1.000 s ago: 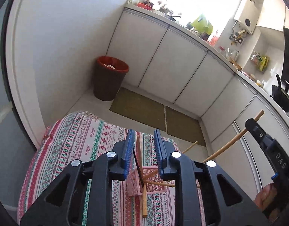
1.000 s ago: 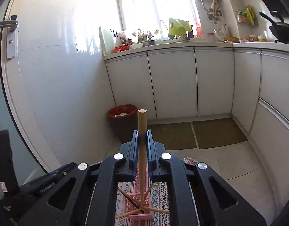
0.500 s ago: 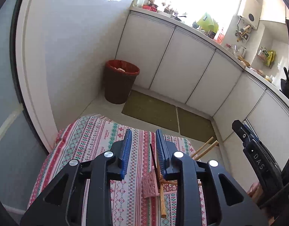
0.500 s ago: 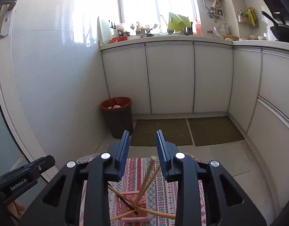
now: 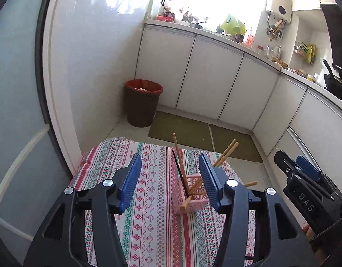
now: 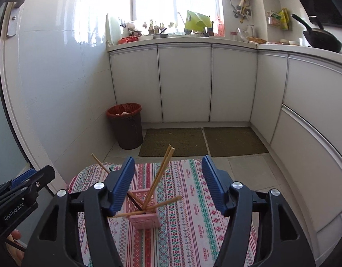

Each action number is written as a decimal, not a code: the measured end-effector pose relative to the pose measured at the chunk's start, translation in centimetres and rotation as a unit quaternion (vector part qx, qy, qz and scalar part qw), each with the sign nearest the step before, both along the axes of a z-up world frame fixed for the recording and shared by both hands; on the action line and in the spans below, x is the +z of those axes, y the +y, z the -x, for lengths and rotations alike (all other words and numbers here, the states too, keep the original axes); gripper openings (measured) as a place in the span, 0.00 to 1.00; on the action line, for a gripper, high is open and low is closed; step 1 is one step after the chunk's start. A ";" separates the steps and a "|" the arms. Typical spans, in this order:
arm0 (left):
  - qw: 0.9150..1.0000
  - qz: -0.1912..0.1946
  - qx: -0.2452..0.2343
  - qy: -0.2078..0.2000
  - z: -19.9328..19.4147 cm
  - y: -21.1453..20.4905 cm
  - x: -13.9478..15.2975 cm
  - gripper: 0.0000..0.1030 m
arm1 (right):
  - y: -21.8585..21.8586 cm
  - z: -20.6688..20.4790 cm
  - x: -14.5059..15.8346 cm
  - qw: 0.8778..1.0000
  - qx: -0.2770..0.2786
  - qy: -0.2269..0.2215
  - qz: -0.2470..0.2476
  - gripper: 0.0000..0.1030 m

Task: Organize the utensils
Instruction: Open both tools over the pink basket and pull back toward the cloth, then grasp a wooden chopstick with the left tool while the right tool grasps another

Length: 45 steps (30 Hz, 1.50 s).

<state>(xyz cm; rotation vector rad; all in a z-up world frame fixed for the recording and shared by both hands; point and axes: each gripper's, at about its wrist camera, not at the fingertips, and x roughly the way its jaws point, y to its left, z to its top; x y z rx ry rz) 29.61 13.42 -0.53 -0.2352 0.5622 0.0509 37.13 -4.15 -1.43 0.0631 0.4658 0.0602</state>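
A small pink lattice basket (image 5: 194, 194) stands upright on a table with a patterned cloth (image 5: 148, 200). Several wooden chopsticks (image 5: 178, 155) and one dark chopstick (image 5: 179, 173) lean out of it at different angles. The basket also shows in the right wrist view (image 6: 145, 219) with the chopsticks (image 6: 163, 171) fanned out. My left gripper (image 5: 171, 180) is open and empty, above and in front of the basket. My right gripper (image 6: 167, 184) is open and empty, above the basket. The right gripper also shows at the right edge of the left wrist view (image 5: 304, 189).
A dark bin with a red liner (image 6: 126, 129) stands on the floor by the wall. Two brown mats (image 6: 202, 141) lie before white cabinets (image 6: 184, 82). The counter holds clutter and a black pan (image 6: 322, 40). The table ends just beyond the basket.
The right gripper let go of its wooden chopstick, which now stands in the basket. The left gripper released the dark chopstick. Both grippers opened wide and pulled back.
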 end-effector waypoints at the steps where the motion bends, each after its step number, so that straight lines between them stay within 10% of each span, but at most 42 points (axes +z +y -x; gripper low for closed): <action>1: 1.000 -0.003 0.001 0.003 0.5 -0.1 -0.1 0.55 | -0.4 0.7 -0.2 1.000 -0.006 0.006 -0.003 0.71; 6: 0.999 -0.027 0.012 0.020 3.4 -0.2 -0.9 0.78 | -2.9 4.3 -1.4 0.999 -0.043 0.029 -0.014 0.92; 15: 0.992 -0.048 -0.042 0.108 5.1 -2.1 -5.0 0.93 | -6.4 10.6 -5.5 0.992 -0.074 0.107 0.009 0.93; 22: 0.959 -0.082 -0.146 0.229 3.4 -7.3 -11.4 0.93 | -9.9 16.0 -10.4 0.978 -0.096 0.184 0.002 0.93; 33: 0.870 -0.125 -0.281 0.384 1.9 -15.4 -20.9 0.83 | -12.5 18.4 -16.9 0.938 -0.081 0.320 -0.103 0.93; 45: 0.843 -0.164 -0.303 0.413 1.0 -18.2 -24.5 0.42 | -12.2 18.0 -18.3 0.928 -0.074 0.350 -0.107 0.93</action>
